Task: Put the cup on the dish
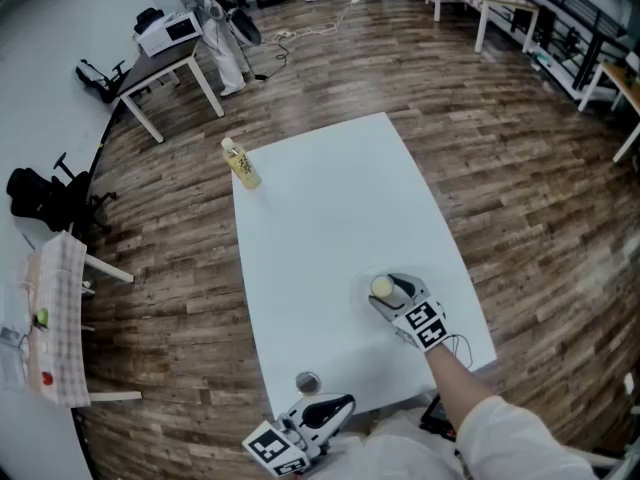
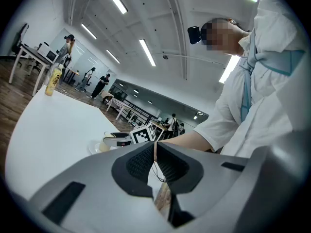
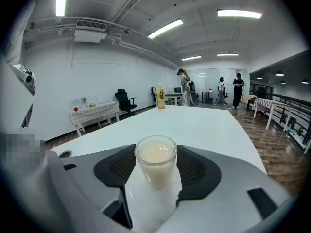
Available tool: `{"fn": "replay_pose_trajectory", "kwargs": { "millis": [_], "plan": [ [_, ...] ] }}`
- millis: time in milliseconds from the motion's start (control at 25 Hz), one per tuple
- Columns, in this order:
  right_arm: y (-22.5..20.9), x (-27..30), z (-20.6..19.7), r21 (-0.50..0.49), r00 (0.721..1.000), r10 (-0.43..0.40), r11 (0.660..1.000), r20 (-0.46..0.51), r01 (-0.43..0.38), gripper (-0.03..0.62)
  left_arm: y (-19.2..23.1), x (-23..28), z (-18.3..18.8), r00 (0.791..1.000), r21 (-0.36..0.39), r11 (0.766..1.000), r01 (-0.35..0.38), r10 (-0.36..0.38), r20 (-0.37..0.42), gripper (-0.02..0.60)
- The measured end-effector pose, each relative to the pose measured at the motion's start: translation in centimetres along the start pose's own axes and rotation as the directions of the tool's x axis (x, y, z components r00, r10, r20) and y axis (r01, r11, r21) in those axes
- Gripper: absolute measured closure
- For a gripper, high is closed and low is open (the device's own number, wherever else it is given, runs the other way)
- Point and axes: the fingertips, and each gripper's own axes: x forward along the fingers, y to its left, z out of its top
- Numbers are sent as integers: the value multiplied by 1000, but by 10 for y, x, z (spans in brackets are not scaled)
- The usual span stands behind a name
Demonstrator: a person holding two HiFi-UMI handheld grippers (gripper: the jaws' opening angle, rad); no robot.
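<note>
Between the pads of the right gripper [image 3: 155,176] a clear glass cup of pale milky liquid [image 3: 155,160] is clasped, the jaws set wide against its sides. Beneath it a round white dish [image 3: 146,211] is seen, and the cup's base appears to be seated on it. The left gripper [image 2: 155,152] is closed on nothing at the near edge of the white rectangular table [image 1: 330,208]. The placing is judged nearly done; only release and withdrawal are left.
</note>
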Motion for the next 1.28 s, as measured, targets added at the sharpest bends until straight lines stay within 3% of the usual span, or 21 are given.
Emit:
{"fn": "replay_pose_trajectory", "kwargs": {
  "millis": [400,680,1280],
  "plan": [
    [2,4,6,-4,1000,18,1000,17,-18,310,-2,-2,1,1000,3,1000,-4,4,-1,563],
    [2,-2,7,-7,999,17,1000,28,-17,269,-5,0,0,1000,11,1000,1,-1,-4,563],
    [12,-35,10,-2,999,-3,1000,44,3,267,-15,4,1,999,41,998,38,-38,9,563]
  ]
}}
